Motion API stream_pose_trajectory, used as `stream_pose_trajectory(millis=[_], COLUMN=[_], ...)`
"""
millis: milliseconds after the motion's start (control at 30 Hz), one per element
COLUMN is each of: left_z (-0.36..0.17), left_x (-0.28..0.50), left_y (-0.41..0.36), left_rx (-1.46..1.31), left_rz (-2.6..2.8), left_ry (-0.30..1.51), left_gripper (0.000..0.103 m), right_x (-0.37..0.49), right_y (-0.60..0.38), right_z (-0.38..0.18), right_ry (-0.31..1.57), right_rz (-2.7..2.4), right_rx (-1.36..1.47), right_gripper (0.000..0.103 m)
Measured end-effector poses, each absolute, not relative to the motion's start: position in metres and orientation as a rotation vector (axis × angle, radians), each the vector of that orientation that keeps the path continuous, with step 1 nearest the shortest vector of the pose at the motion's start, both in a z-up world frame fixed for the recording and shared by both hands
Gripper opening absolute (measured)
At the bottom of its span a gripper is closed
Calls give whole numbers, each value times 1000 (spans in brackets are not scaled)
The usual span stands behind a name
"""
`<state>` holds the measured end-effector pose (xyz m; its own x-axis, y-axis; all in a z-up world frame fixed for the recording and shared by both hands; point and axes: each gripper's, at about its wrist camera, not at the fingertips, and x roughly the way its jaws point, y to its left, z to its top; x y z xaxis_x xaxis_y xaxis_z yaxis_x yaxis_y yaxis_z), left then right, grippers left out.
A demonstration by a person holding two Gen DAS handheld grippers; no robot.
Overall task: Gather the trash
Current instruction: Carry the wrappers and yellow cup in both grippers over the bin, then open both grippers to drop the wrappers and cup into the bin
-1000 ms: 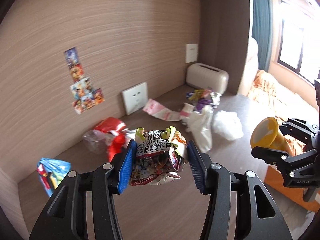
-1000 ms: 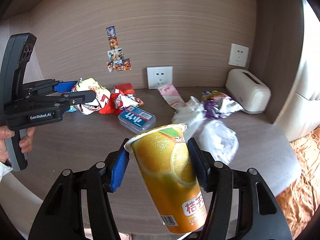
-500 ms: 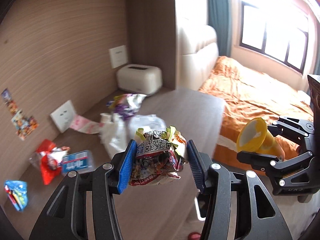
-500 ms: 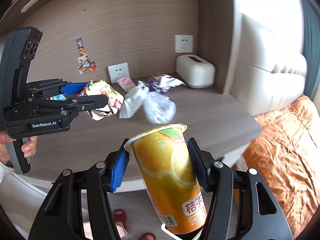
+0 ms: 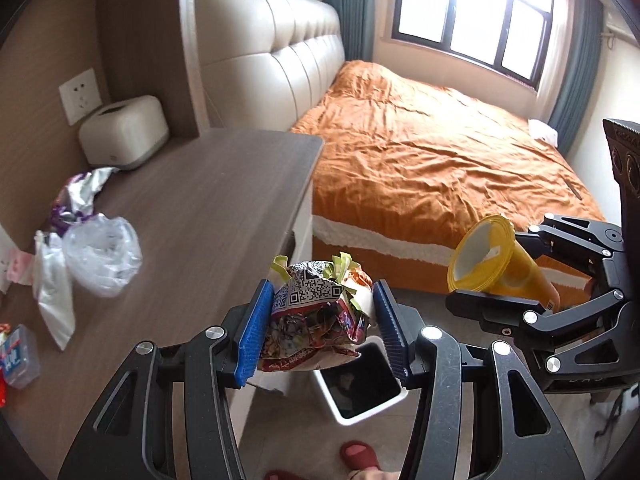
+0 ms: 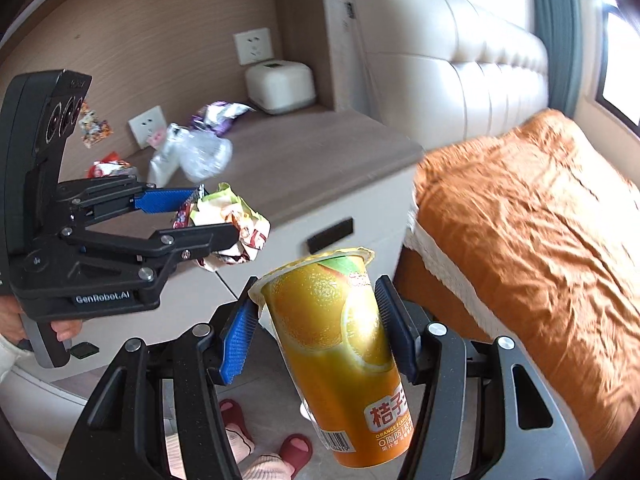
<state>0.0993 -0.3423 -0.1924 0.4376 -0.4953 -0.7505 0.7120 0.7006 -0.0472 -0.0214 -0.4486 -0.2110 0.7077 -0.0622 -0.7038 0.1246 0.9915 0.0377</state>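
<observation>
My left gripper [image 5: 320,320] is shut on a crumpled snack wrapper [image 5: 316,312] with a QR code, held in the air past the desk's edge and above a white trash bin [image 5: 360,394] on the floor. My right gripper [image 6: 318,330] is shut on an orange juice cup [image 6: 340,344], tilted. The cup [image 5: 496,260] shows at the right in the left wrist view. The left gripper and its wrapper [image 6: 228,224] show at the left in the right wrist view. More trash lies on the desk: clear plastic bags [image 5: 100,248] and a purple foil wrapper [image 5: 76,196].
The wooden desk [image 5: 224,200] has a white tissue box [image 5: 124,132] at the back and a blue-labelled box [image 5: 18,354] at the left. A bed with an orange cover [image 5: 440,156] stands to the right. Feet in red slippers [image 6: 294,450] are on the floor.
Both grippers have swung right, away from the desk and toward the bed. The trash bin has come into view below the left gripper. Both keep their hold.
</observation>
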Motion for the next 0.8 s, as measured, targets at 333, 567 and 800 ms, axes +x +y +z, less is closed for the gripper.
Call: stream_pose_trajectory(millis=[333,567,800], left_z=[-317,-447,-566], left_x=[105,105,106], left_y=[-393,-416,-427], left_rx=[343,378,390], left_rz=[-879,-930,-967], left_ry=[983,1110,1237], left_gripper=[51,51,99], right_x=[-17,-1,17], right_y=[-505,-529,-540], right_z=[-316,-431,-544], right_ry=[866,952,1025], right_rz=[-230,-247,-231], right_rx=[253,348,386], right_gripper=[59,59,94])
